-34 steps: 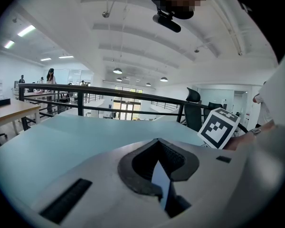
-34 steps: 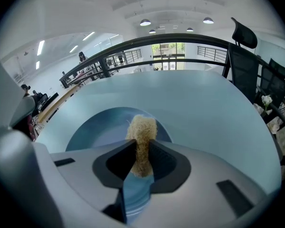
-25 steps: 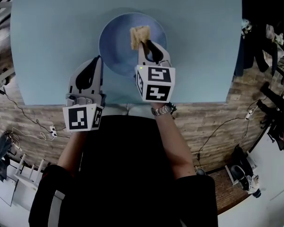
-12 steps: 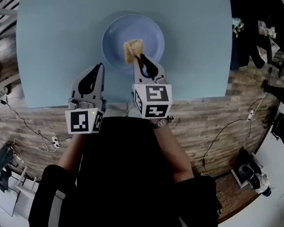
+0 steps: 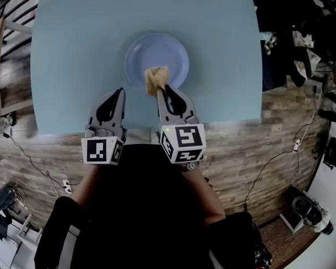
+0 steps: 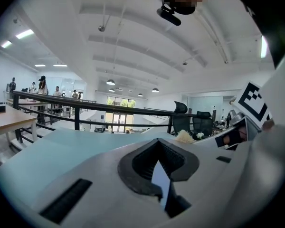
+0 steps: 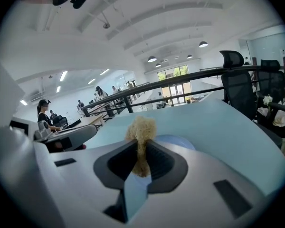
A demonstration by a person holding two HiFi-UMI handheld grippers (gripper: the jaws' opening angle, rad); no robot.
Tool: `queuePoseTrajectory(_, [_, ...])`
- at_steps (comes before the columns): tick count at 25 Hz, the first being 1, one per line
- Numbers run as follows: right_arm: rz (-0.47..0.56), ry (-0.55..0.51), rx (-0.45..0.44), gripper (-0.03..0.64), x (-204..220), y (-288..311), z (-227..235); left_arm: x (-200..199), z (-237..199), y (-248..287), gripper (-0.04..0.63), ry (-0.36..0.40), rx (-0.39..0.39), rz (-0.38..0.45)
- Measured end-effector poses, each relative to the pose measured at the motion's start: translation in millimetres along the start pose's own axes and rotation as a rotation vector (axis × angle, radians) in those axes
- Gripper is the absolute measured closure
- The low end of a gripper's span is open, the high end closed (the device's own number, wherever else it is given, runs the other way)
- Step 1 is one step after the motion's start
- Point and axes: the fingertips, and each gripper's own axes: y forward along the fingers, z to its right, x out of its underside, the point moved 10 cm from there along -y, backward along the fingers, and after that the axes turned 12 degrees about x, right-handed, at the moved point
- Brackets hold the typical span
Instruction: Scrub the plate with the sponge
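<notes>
A pale blue round plate (image 5: 157, 52) lies on the light blue table (image 5: 73, 49), and its edge shows beyond the jaws in the right gripper view (image 7: 178, 141). My right gripper (image 5: 161, 89) is shut on a tan, fibrous sponge (image 5: 155, 79), which hangs over the plate's near rim. In the right gripper view the sponge (image 7: 141, 127) is pinched between the jaws and sticks out past their tips. My left gripper (image 5: 119, 93) hovers at the table's front edge, left of the plate, shut with nothing in it (image 6: 157, 144). From there the sponge (image 6: 184, 137) shows to the right.
Dark clothing and bags (image 5: 283, 43) hang off the table's right side. A black railing (image 6: 85, 107) runs behind the table, with office chairs (image 7: 237, 84) beyond. Wooden floor with cables (image 5: 33, 150) lies near the person's feet.
My right gripper has drawn the sponge from the plate's far side back to its near rim. The left gripper has kept its place by the table's front edge.
</notes>
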Motion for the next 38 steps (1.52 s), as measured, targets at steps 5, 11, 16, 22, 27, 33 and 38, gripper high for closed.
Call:
queuePoseTrajectory(5, [0.080, -0.030, -0.015, 0.558, -14, -26, -13, -6, 3, -16, 0.594, 0.000, -0.014, 0.010])
queuePoseTrajectory(11, [0.188, -0.090, 0.002, 0.558, -33, -47, -19, -21, 4, -19, 0.594, 0.023, -0.012, 0.046])
queuePoseTrajectory(16, [0.268, -0.093, -0.002, 0.558, -43, -65, -22, -36, 10, -28, 0.594, 0.053, -0.017, 0.081])
queuePoseTrajectory(22, [0.345, -0.056, -0.014, 0.558, -54, -75, -22, -49, 5, -32, 0.594, 0.077, -0.058, 0.128])
queuePoseTrajectory(27, [0.409, -0.036, -0.027, 0.558, -66, -87, -20, -58, 11, -31, 0.594, 0.102, -0.054, 0.155])
queuePoseTrajectory(33, [0.470, -0.017, -0.038, 0.558, -67, -87, -22, -63, 15, -28, 0.594, 0.129, -0.043, 0.186])
queuePoseTrajectory(38, [0.481, -0.033, -0.035, 0.557, -69, -86, -21, -70, 18, -26, 0.594, 0.149, -0.041, 0.193])
